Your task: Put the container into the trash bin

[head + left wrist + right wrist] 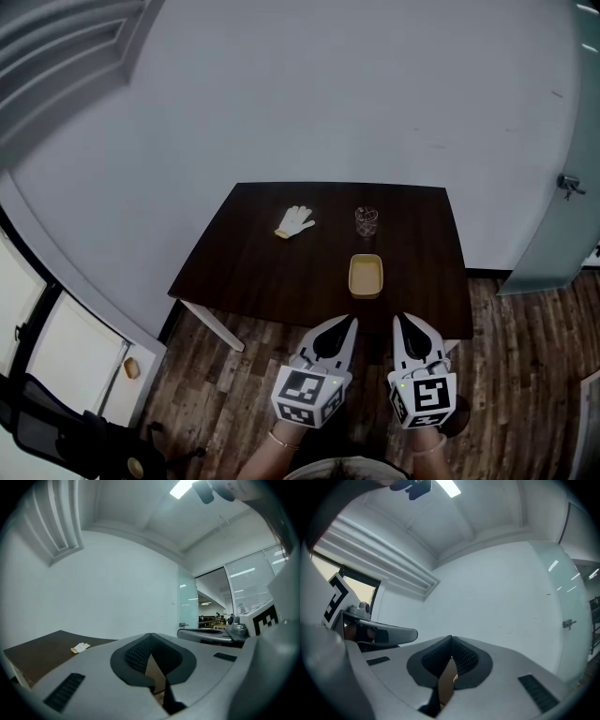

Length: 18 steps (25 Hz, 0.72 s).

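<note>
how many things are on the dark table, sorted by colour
white fabric glove: 1
clear drinking glass: 1
tan rectangular container: 1
total on the dark wooden table: 3

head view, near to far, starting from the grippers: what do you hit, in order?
Left gripper and right gripper, side by side → tan container → clear glass. White glove skipped: it lies about level with the glass.
</note>
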Motion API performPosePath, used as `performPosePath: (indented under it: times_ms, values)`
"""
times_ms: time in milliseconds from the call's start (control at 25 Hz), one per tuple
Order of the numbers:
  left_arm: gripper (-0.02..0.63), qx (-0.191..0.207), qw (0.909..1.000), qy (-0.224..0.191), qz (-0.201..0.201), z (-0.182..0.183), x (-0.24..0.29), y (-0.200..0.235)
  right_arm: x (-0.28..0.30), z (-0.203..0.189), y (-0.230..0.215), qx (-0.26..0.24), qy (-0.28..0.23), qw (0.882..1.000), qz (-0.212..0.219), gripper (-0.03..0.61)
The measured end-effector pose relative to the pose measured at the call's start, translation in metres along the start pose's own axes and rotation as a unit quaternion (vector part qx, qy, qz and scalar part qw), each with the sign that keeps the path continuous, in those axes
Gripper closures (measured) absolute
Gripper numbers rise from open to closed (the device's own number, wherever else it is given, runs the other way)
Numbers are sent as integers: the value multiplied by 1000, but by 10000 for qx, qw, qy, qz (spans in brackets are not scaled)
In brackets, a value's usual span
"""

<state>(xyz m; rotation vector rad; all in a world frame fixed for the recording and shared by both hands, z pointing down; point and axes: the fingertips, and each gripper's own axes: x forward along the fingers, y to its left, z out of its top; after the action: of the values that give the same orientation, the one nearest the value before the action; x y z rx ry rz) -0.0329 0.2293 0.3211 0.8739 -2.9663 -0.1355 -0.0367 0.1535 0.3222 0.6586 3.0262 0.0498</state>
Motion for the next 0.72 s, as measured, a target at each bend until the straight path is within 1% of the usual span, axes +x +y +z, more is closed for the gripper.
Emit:
performPosePath:
  times_ms: [280,720]
  values:
    - [598,-32,10000,20,-28,-1,51,34,56,-7,-21,-9,39,10000,28,572]
    - [598,-35,9997,61,-244,11,140,116,171,-14,-50,23,186,9996,-219,571]
